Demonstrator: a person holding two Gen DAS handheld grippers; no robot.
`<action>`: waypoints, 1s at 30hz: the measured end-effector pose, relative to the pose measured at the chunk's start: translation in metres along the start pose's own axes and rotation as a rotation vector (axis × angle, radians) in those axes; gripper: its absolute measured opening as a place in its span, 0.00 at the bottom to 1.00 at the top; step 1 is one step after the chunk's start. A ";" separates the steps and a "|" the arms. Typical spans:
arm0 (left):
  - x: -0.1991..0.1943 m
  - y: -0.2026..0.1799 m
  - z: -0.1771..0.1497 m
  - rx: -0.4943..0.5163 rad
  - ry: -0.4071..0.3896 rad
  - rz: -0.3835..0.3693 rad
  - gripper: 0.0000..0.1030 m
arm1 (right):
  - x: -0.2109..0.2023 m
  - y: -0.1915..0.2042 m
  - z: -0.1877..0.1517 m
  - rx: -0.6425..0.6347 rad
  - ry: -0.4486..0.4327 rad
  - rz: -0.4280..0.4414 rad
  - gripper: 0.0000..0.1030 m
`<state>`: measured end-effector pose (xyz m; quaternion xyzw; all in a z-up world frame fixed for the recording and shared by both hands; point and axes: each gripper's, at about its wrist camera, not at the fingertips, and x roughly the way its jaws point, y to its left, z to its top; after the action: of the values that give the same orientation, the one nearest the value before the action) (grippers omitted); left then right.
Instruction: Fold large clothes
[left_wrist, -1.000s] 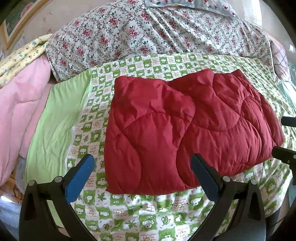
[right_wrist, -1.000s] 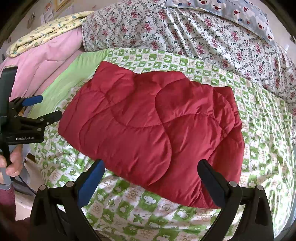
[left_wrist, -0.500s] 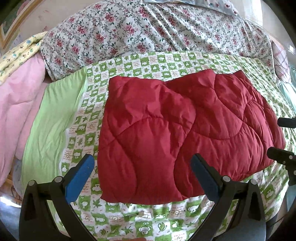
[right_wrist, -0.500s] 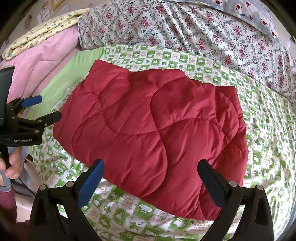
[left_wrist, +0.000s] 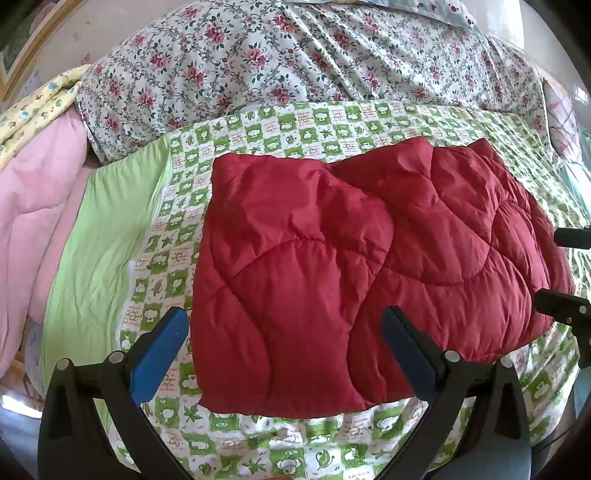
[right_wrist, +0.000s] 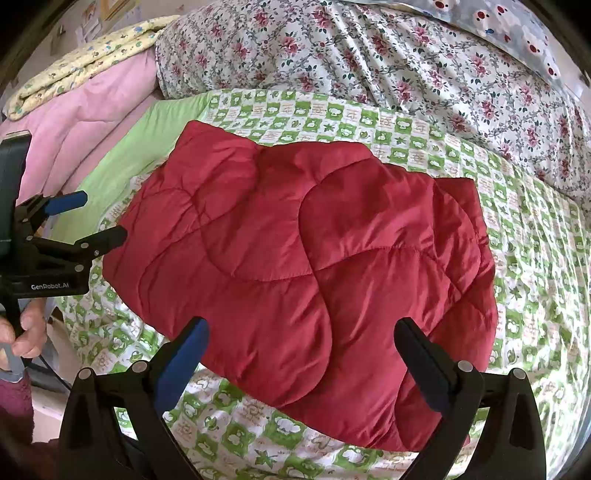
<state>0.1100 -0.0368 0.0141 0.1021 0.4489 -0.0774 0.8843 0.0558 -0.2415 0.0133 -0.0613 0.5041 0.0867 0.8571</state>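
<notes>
Bed (left_wrist: 332, 122) fills both of my views, covered by a green-and-white checked sheet with a plain light-green border (left_wrist: 107, 240) along its left side. Across the top of each frame lies a floral quilt (right_wrist: 369, 55), bunched high. At the upper left I see a pink blanket (left_wrist: 33, 206) with a yellow patterned cloth (right_wrist: 85, 62) resting on it, and at the top right of the right wrist view a pale blue pillow (right_wrist: 517, 26) with round white animal faces.

The red quilted jacket (left_wrist: 351, 266) sits in the centre of both frames, lying folded into a rough rectangle on the checked sheet, puffy and creased, with curved stitch lines across it. Its near edge reaches just past the tips of my fingers in each view.

My left gripper (left_wrist: 284, 332) hangs over the jacket's near edge with its fingers spread wide, holding nothing. In the right wrist view it shows again at the left edge of the frame, fingers apart, beside the jacket's left corner, with a hand (right_wrist: 22, 332) gripping its handle below. My right gripper (right_wrist: 301, 343) is likewise released, fingers wide apart above the jacket's near edge and grasping nothing.
</notes>
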 end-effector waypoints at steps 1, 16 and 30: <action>0.000 0.000 0.000 -0.001 0.000 -0.001 1.00 | 0.000 0.000 0.001 -0.002 0.000 -0.002 0.98; 0.004 -0.001 0.005 0.009 -0.001 -0.010 1.00 | 0.000 -0.002 0.007 -0.013 -0.006 -0.003 0.98; 0.006 -0.003 0.006 0.012 0.002 -0.011 1.00 | 0.004 -0.004 0.004 -0.016 0.006 -0.003 0.98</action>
<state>0.1180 -0.0410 0.0122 0.1050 0.4499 -0.0849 0.8828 0.0617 -0.2439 0.0118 -0.0691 0.5057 0.0891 0.8553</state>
